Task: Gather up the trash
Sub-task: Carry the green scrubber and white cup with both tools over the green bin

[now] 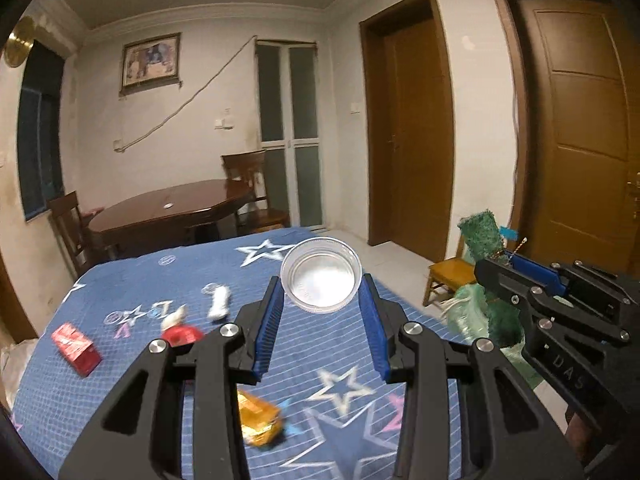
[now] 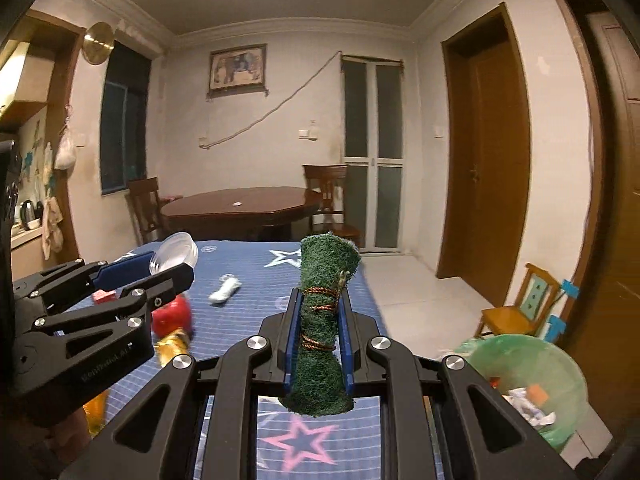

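My left gripper [image 1: 322, 300] is shut on a clear plastic cup [image 1: 321, 274], held on its side above the blue star-patterned cloth [image 1: 344, 364]; the cup also shows in the right wrist view [image 2: 174, 257]. My right gripper [image 2: 320, 300] is shut on a rolled green turf mat [image 2: 325, 320] tied with cord, held upright; it also shows in the left wrist view [image 1: 486, 248]. On the cloth lie a red box [image 1: 76, 347], a red round package [image 1: 182, 336], a white crumpled wrapper [image 1: 219, 302] and an orange foil pack [image 1: 258, 420]. A bin lined with a green bag [image 2: 532, 384] holds paper scraps at lower right.
A small wooden chair [image 2: 520, 308] stands beside the bin. A dark wooden table [image 2: 240, 208] with chairs [image 2: 326, 194] stands behind the cloth-covered surface. Brown doors [image 2: 486, 168] line the right wall. The tiled floor [image 2: 404, 292] lies to the right.
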Demonstrator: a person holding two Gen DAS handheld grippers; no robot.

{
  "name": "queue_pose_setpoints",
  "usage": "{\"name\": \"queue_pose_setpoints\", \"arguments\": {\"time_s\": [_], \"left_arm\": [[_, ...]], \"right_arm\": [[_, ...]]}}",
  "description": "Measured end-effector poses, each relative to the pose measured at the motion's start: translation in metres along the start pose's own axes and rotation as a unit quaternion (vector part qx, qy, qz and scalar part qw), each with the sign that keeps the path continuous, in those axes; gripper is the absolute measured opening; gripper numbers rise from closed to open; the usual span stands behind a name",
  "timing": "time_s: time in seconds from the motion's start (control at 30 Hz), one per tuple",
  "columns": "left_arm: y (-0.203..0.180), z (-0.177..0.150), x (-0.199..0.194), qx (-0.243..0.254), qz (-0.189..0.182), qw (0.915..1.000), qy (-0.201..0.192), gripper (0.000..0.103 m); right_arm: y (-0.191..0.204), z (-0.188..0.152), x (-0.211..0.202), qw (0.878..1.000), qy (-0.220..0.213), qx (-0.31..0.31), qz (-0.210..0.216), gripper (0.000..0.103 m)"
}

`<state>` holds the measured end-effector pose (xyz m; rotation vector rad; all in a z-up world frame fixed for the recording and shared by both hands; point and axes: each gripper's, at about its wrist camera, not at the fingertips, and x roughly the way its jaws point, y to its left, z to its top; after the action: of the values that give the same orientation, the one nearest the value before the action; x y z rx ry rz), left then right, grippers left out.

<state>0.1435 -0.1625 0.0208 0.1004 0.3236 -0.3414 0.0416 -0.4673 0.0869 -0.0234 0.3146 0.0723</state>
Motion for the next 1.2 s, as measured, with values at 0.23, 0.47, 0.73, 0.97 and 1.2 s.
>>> {"name": "queue_pose_setpoints", "arguments": {"time_s": [0.23, 0.47, 0.73, 0.97, 1.2], "left_arm": [[-0.048, 0.013, 0.028, 0.016, -0.048, 0.9987, 0.004, 0.037], [-0.100, 0.021, 0.064, 0.034, -0.098, 0.9944, 0.019, 0.037], [-0.148, 0.021, 0.109, 0.047, -0.138, 0.9877, 0.057, 0.037], [-0.189, 0.012, 0.155, 0.062, -0.181, 0.9745, 0.118, 0.037], [-0.217, 0.003, 0.183, 0.066, -0.190, 0.9677, 0.153, 0.037]], "right_arm": [[-0.073, 0.006, -0.009, 0.999, 0.008, 0.006, -0.050, 0.017], [-0.166, 0.005, -0.014, 0.994, 0.026, 0.029, -0.101, 0.018], [-0.267, -0.004, -0.003, 0.986, 0.075, 0.056, -0.135, 0.018], [-0.342, -0.024, 0.043, 0.974, 0.163, 0.101, -0.121, 0.018], [-0.369, -0.057, 0.085, 0.957, 0.225, 0.149, -0.105, 0.018]]}}
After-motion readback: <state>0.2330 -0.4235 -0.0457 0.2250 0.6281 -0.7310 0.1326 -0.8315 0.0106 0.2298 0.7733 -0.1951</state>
